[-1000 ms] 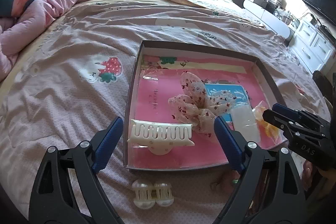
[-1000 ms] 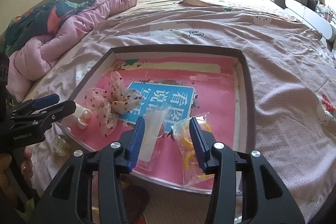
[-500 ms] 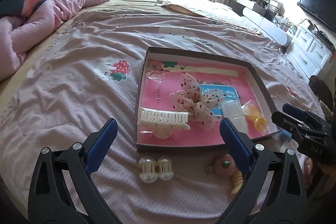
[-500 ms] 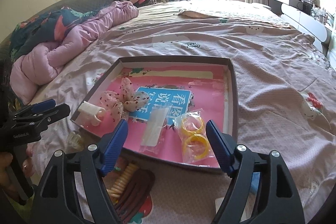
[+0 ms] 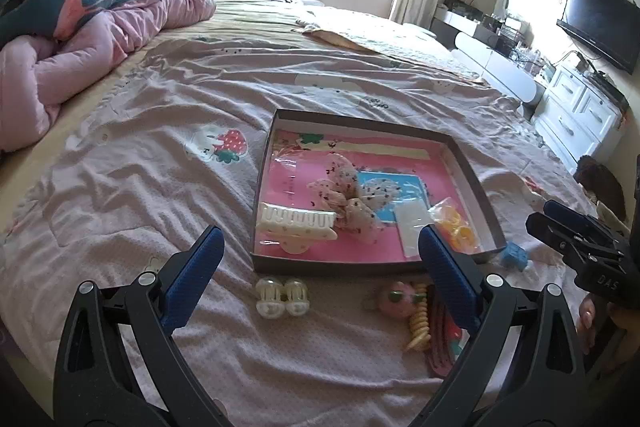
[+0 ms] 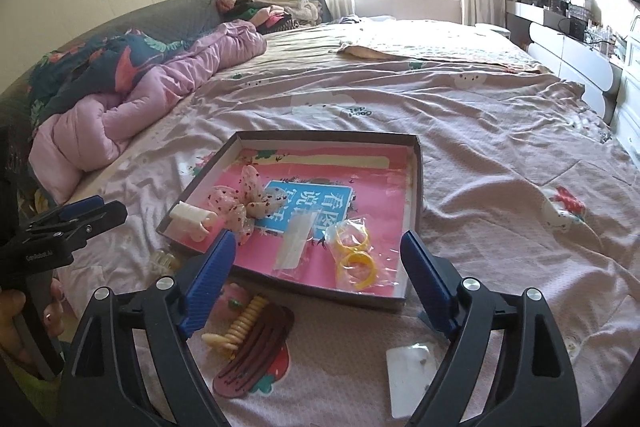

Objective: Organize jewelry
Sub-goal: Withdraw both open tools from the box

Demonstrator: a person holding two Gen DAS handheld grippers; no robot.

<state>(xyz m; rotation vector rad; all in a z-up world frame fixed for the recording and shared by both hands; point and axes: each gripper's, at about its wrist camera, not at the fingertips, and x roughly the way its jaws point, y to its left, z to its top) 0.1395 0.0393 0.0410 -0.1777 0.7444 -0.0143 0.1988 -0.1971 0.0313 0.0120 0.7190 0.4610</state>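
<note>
A shallow dark box (image 5: 472,173) (image 6: 416,187) with a pink floor lies on the bed. In it are a white claw clip (image 5: 296,223) (image 6: 190,221), a spotted fabric bow (image 5: 344,193) (image 6: 244,201), a clear packet (image 5: 412,229) (image 6: 296,241) and bagged yellow rings (image 5: 456,227) (image 6: 354,253). On the sheet in front lie a pair of white bead clips (image 5: 282,297), a pink round clip (image 5: 396,303), a yellow spiral tie (image 6: 240,325), a brown comb clip (image 6: 256,355), a blue piece (image 5: 514,255) and a white card (image 6: 412,371). My left gripper (image 5: 320,275) and right gripper (image 6: 316,279) are open and empty, held back from the box.
A pink duvet (image 5: 100,39) is bunched at the far left of the bed. White drawers (image 5: 580,111) and a TV (image 5: 600,23) stand off the right side. The pink sheet (image 6: 500,131) stretches beyond the box.
Both grippers have pulled back and up from the box. The right jaws have opened wide, leaving the bagged yellow rings in the box. Loose items in front of the box have come into view.
</note>
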